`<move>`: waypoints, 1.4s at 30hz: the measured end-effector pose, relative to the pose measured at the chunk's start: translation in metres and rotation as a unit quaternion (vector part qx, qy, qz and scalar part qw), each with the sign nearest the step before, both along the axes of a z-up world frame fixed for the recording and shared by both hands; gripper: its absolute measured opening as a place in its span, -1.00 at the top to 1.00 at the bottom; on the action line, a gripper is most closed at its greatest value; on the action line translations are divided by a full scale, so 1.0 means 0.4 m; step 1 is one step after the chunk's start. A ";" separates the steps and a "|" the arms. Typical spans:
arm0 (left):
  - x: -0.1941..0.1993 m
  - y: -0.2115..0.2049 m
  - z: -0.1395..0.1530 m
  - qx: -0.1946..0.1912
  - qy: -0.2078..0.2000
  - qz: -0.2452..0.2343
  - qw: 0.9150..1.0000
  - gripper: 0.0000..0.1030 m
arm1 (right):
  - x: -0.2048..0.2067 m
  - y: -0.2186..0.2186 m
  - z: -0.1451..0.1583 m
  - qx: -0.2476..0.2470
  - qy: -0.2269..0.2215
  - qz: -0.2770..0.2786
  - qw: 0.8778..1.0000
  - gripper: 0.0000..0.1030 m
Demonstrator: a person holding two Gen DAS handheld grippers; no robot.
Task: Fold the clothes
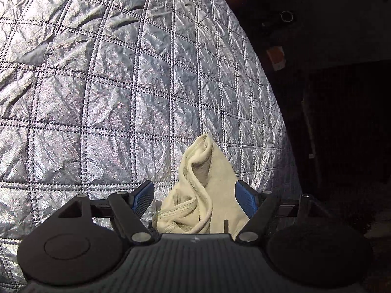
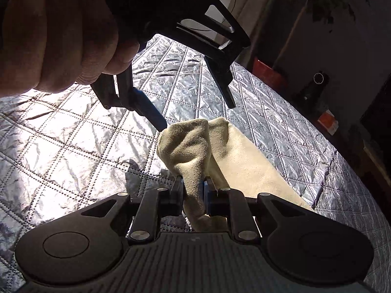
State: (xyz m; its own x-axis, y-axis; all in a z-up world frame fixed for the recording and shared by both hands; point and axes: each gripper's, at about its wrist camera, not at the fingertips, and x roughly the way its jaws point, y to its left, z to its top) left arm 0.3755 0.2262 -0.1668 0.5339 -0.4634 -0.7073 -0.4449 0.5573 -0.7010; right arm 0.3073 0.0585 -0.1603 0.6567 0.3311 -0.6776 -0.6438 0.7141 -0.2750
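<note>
The cloth (image 2: 195,151) you are folding is a cream, fleecy piece, bunched and lifted above the quilt (image 2: 73,131), with one flat panel trailing down to the right onto the quilt. Its gathered neck runs straight between your right gripper (image 2: 194,190) fingers, and those jaws are clenched on it, the blue pads pressing the fabric from both sides. Above that pinch the cloth bulges into two rounded lobes.

In the right wrist view your left gripper (image 2: 195,112) comes in from above, held in your hand (image 2: 61,31). Its jaws are spread wide: one blue-padded finger (image 2: 151,112) touches the top left of the bunch, the other finger hangs well apart to the right, clear of the fabric.

The left wrist view agrees: the cloth (image 1: 202,190) sits between the two blue pads (image 1: 143,199) of the left gripper (image 1: 195,197), folded in soft ridges with a stitched hem showing low on the left, and a gap shows on each side between pad and fabric. So the left jaws are released, not gripping.

The silver-grey quilt, stitched in squares and crinkled all over, covers the bed beneath. Beyond its right edge the room is dark; an orange box (image 2: 328,122) lies there.
</note>
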 end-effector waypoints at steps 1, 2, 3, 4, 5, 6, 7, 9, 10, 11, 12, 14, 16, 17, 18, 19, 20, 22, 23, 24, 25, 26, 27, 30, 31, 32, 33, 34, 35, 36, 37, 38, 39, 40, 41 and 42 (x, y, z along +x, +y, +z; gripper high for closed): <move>0.001 -0.001 0.002 0.002 -0.002 0.000 1.000 -0.40 | 0.000 -0.001 0.000 0.002 0.001 -0.001 1.000 0.59; 0.001 -0.004 -0.001 0.005 0.002 -0.002 1.000 -0.43 | -0.001 -0.003 0.001 0.004 0.002 -0.002 1.000 0.59; 0.001 -0.008 -0.006 0.007 0.009 -0.005 1.000 -0.43 | -0.003 -0.004 0.003 0.007 0.003 -0.004 1.000 0.59; 0.001 -0.012 -0.010 0.010 0.015 -0.008 1.000 -0.44 | -0.005 -0.006 0.005 0.009 0.004 -0.005 1.000 0.59; 0.001 -0.016 -0.015 0.012 0.021 -0.011 1.000 -0.43 | -0.007 -0.008 0.007 0.012 0.006 -0.006 1.000 0.59; 0.001 -0.020 -0.022 0.004 0.025 -0.013 1.000 -0.43 | -0.008 -0.009 0.009 0.014 0.007 -0.008 1.000 0.59; 0.002 -0.026 -0.029 -0.009 0.026 -0.016 0.999 -0.43 | -0.010 -0.010 0.009 0.016 0.008 -0.007 1.000 0.59; 0.006 -0.039 -0.038 -0.023 0.026 -0.023 0.999 -0.44 | -0.010 -0.013 0.007 0.018 0.012 -0.005 1.000 0.59; 0.010 -0.045 -0.039 -0.019 0.025 -0.026 0.999 -0.44 | -0.010 -0.015 0.007 0.019 0.013 -0.006 1.000 0.59; 0.013 -0.052 -0.041 -0.016 0.025 -0.030 0.999 -0.45 | -0.010 -0.017 0.007 0.020 0.014 -0.006 1.000 0.59; 0.015 -0.055 -0.043 -0.015 0.026 -0.031 0.999 -0.45 | -0.010 -0.019 0.007 0.022 0.015 -0.006 1.000 0.59; 0.015 -0.059 -0.048 -0.015 0.029 -0.029 0.999 -0.42 | -0.010 -0.022 0.008 0.026 0.017 -0.009 0.999 0.59; 0.016 -0.063 -0.053 -0.015 0.032 -0.028 0.999 -0.35 | -0.009 -0.026 0.008 0.030 0.018 -0.011 0.999 0.59; 0.017 -0.065 -0.056 -0.015 0.033 -0.027 0.999 -0.32 | -0.009 -0.029 0.008 0.032 0.019 -0.013 0.999 0.59; 0.017 -0.067 -0.059 -0.015 0.035 -0.027 0.999 -0.25 | -0.008 -0.032 0.008 0.033 0.021 -0.014 0.999 0.59; 0.018 -0.069 -0.061 -0.016 0.036 -0.026 0.999 -0.01 | -0.008 -0.035 0.008 0.035 0.022 -0.016 0.999 0.58; 0.018 -0.072 -0.065 -0.014 0.040 -0.028 0.999 0.12 | -0.007 -0.039 0.008 0.039 0.024 -0.019 0.999 0.58; 0.018 -0.076 -0.067 -0.008 0.040 -0.032 0.999 0.32 | -0.004 -0.049 0.008 0.048 0.032 -0.025 0.998 0.57; 0.018 -0.080 -0.067 -0.004 0.040 -0.035 0.999 0.43 | -0.003 -0.054 0.009 0.051 0.035 -0.026 0.998 0.48; 0.019 -0.084 -0.067 0.001 0.039 -0.040 0.998 0.47 | -0.003 -0.059 0.012 0.054 0.039 -0.027 0.997 0.43; 0.018 -0.088 -0.065 0.013 0.040 -0.040 0.998 0.56 | -0.003 -0.063 0.015 0.056 0.042 -0.027 0.997 0.33; 0.018 -0.089 -0.064 0.019 0.041 -0.038 0.998 0.62 | -0.006 -0.070 0.023 0.061 0.043 -0.026 0.997 0.27; 0.017 -0.088 -0.064 0.022 0.043 -0.035 0.998 0.64 | -0.009 -0.087 0.035 0.071 0.042 -0.032 0.996 0.23; 0.018 -0.078 -0.062 0.031 0.041 -0.029 0.998 0.71 | -0.010 -0.154 0.069 0.106 0.037 -0.066 0.991 0.11; 0.019 -0.076 -0.060 0.035 0.038 -0.029 0.998 0.72 | -0.003 -0.180 0.075 0.112 0.037 -0.085 0.989 0.11; 0.019 -0.075 -0.056 0.041 0.034 -0.030 0.998 0.72 | 0.010 -0.210 0.075 0.112 0.037 -0.113 0.987 0.18; 0.019 -0.075 -0.051 0.047 0.030 -0.031 0.998 0.73 | 0.022 -0.231 0.072 0.108 0.035 -0.133 0.985 0.28; 0.019 -0.075 -0.047 0.053 0.025 -0.033 0.998 0.73 | 0.033 -0.244 0.065 0.101 0.032 -0.148 0.983 0.57; 0.014 -0.070 -0.040 0.058 0.021 -0.034 0.997 0.73 | 0.044 -0.258 0.058 0.093 0.029 -0.162 0.982 0.71; 0.012 -0.069 -0.036 0.061 0.017 -0.034 0.997 0.73 | 0.055 -0.264 0.044 0.082 0.033 -0.169 0.982 0.71; 0.011 -0.069 -0.033 0.062 0.015 -0.035 0.997 0.73 | 0.067 -0.264 0.024 0.066 0.043 -0.169 0.982 0.71; 0.012 -0.068 -0.032 0.064 0.014 -0.034 0.997 0.73 | 0.079 -0.260 0.001 0.050 0.056 -0.166 0.983 0.78; 0.013 -0.067 -0.031 0.066 0.013 -0.034 0.997 0.74 | 0.080 -0.248 -0.022 0.037 0.057 -0.158 0.985 0.79; 0.014 -0.066 -0.031 0.067 0.012 -0.033 0.997 0.74 | 0.073 -0.235 -0.034 0.025 0.048 -0.148 0.987 0.80; 0.016 -0.066 -0.030 0.069 0.011 -0.033 0.997 0.74 | 0.066 -0.221 -0.036 0.012 0.041 -0.139 0.989 0.85; 0.018 -0.067 -0.028 0.072 0.009 -0.034 0.997 0.75 | 0.058 -0.207 -0.038 -0.002 0.033 -0.130 0.991 0.87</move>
